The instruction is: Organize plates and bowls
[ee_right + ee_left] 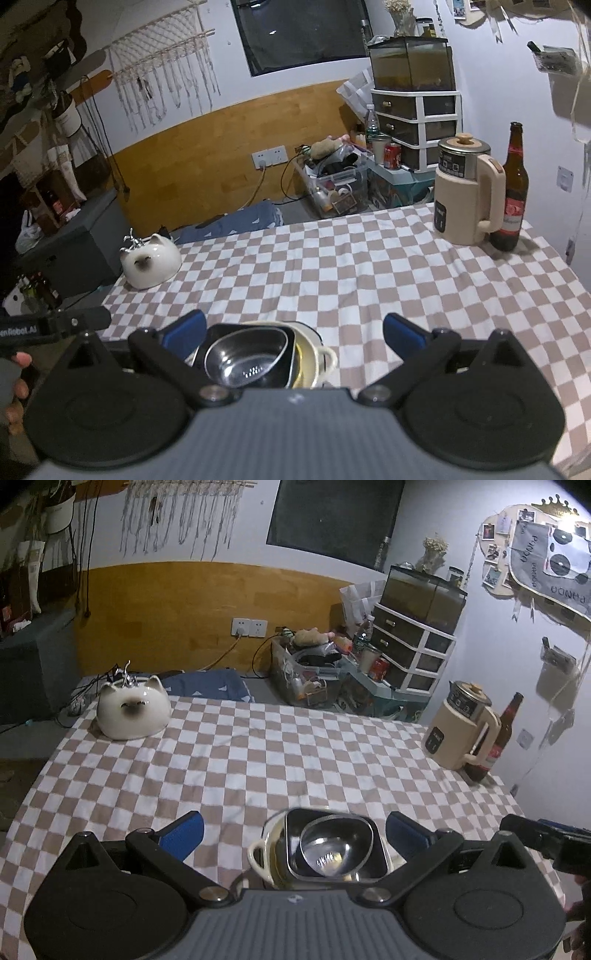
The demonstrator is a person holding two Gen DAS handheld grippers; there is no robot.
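Bowls (325, 849) are sitting nested, mouths up (low centre of frame), while left gripper (295, 830) and right gripper (293, 332) are gaping wide, holding nothing.

A brown-and-white checked tablecloth (258, 760) covers the table. Near the front, a shiny silver steel bowl (334, 845) sits in a dark square dish (373, 834) inside a cream handled pot (260, 853). At far left stands a white cat-shaped bowl (133, 712) with a dark face patch. At far right, a beige kettle (467, 195) stands beside a brown bottle (511, 192) with a red label. Both grippers have blue pads (184, 832) on black arms.
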